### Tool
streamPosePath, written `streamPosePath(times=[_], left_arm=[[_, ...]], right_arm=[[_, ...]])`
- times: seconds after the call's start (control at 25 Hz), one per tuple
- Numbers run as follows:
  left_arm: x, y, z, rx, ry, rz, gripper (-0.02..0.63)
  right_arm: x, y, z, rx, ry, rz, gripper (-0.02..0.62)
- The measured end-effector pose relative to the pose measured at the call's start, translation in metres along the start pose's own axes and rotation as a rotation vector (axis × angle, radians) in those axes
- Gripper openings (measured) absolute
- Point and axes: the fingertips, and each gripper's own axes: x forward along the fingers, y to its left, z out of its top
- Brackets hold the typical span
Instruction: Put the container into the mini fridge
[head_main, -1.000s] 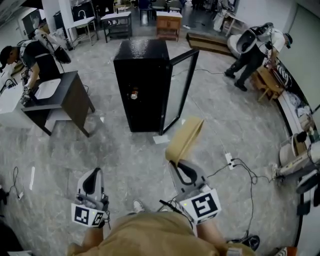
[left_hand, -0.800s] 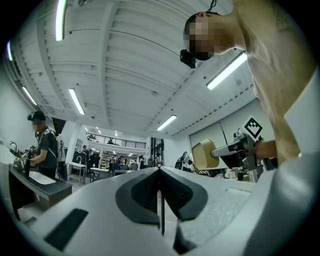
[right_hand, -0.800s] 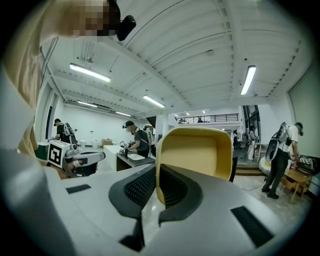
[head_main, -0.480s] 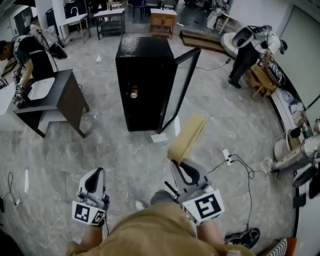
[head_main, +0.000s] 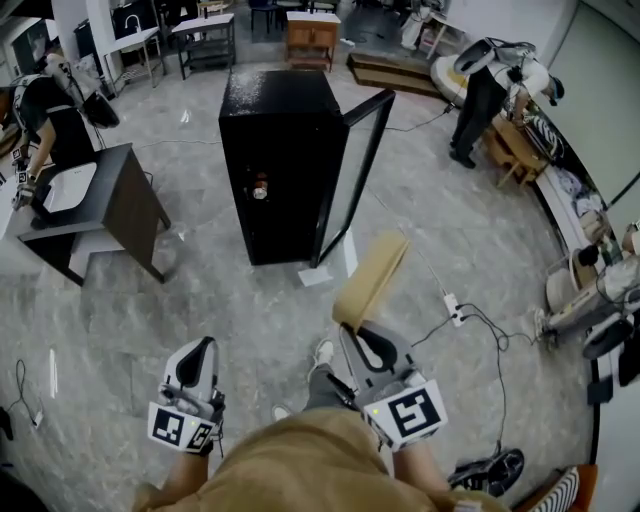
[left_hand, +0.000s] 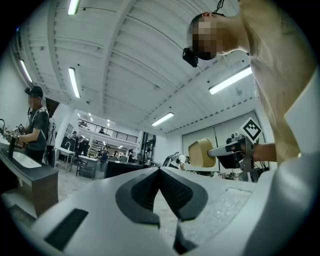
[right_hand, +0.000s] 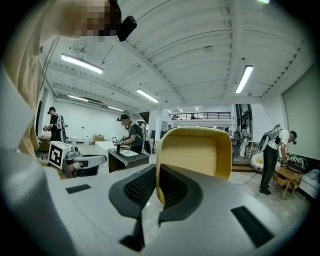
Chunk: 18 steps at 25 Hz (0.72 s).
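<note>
The black mini fridge (head_main: 272, 150) stands on the floor ahead, its glass door (head_main: 352, 170) swung open to the right. A tan, tray-like container (head_main: 372, 276) sticks up and forward from my right gripper (head_main: 346, 322), which is shut on its rim. In the right gripper view the container (right_hand: 196, 156) fills the centre, its wall pinched between the pads of that gripper (right_hand: 156, 174). My left gripper (head_main: 203, 346) is low on the left, shut and holding nothing; its pads meet at the tips (left_hand: 160, 170). Some floor lies between both grippers and the fridge.
A dark desk with a sink (head_main: 112, 190) stands left of the fridge, a person (head_main: 40, 105) working at it. A power strip and cables (head_main: 455, 312) lie on the floor at right. White paper (head_main: 316, 275) lies by the door's foot. Another person (head_main: 490, 90) bends at far right.
The person has stepped forward, one shoe now out in front. Both grippers travelled along, and the container stays in the right gripper. The fridge sits slightly further left in the view.
</note>
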Motion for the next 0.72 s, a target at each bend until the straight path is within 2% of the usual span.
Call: streamPosePath(times=[0.2,0.32,0.48,0.72], left_arm=[[0.033,0.012,-0.006,0.005,0.0,0.027,0.002],[0.065,0.012,-0.009,0.033,0.003,0.016,0.002],[0.113,0.029,-0.015,0.031,0.007,0.054,0.002],[0.21,0.037,0.001,0.118,-0.019,0.022,0.002]], right_arm=[[0.031,-0.028,-0.002,-0.005,-0.014,0.033,0.011],[0.054,-0.055,-0.01,0.001,-0.004,0.049,0.011],[0.091,-0.095,-0.011,0.002,-0.004,0.082,0.011],[0.15,-0.17,0.011,-0.05,-0.037,0.112,0.011]])
